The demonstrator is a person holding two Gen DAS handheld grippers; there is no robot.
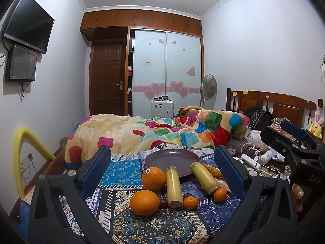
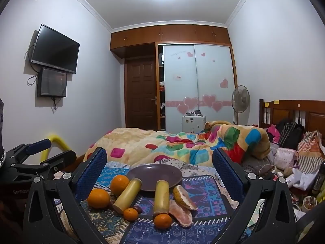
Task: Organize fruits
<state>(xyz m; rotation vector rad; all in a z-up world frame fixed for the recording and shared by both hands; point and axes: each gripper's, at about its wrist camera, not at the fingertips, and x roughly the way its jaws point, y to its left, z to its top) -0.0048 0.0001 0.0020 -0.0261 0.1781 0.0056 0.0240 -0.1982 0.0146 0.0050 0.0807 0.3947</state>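
A purple plate (image 1: 172, 158) (image 2: 156, 175) lies on a patterned cloth. In front of it lie two large oranges (image 1: 144, 202) (image 2: 99, 198), two yellow sugarcane pieces (image 1: 174, 187) (image 2: 162, 196), two small tangerines (image 1: 190, 202) (image 2: 163, 221), dark red dates (image 1: 163, 202) and pomelo segments (image 2: 180, 210). My left gripper (image 1: 162, 162) is open and empty, hovering before the fruit. My right gripper (image 2: 159, 162) is open and empty too. Each gripper shows in the other's view, the right one (image 1: 294, 142) at right, the left one (image 2: 36, 154) at left.
A bed with a colourful quilt (image 1: 162, 130) lies behind the cloth. Clutter of chargers and bags (image 1: 256, 158) sits at right by the headboard (image 2: 294, 111). A yellow tube (image 1: 26, 148) stands at left.
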